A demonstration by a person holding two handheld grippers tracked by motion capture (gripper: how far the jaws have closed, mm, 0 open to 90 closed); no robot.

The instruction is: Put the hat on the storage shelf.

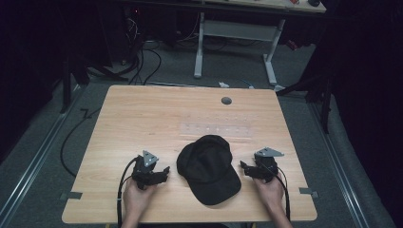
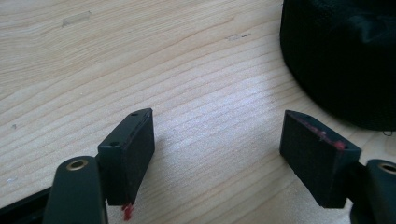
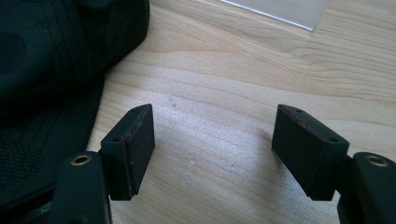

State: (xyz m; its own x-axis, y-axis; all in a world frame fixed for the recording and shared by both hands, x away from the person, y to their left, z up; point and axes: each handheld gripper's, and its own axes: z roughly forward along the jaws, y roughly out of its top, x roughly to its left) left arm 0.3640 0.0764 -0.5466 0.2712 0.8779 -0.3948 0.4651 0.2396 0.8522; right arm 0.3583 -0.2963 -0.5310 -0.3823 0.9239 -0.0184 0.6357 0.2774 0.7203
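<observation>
A: Why do the tongs sit as they do?

B: The left gripper (image 1: 165, 171) and the right gripper (image 1: 243, 167) lie low on the table (image 1: 142, 118), one on each side of the cap (image 1: 209, 168), tips turned inward toward it. That reads as a two-sided approach. Both are released, jaws spread wide with bare wood between them, grasping nothing.

A: And the cap, where is it against them?

B: Between the two, near each but touching neither. In the left gripper view the cap (image 2: 341, 56) lies just past the one jaw; in the right gripper view the cap (image 3: 56, 70) lies beside the other.

A: How does it look?

B: Black, soft cloth, crown slumped, brim pointing toward the person. Farther off, beyond the cap, a clear strip (image 1: 216, 129) lies flat on the wood.
</observation>
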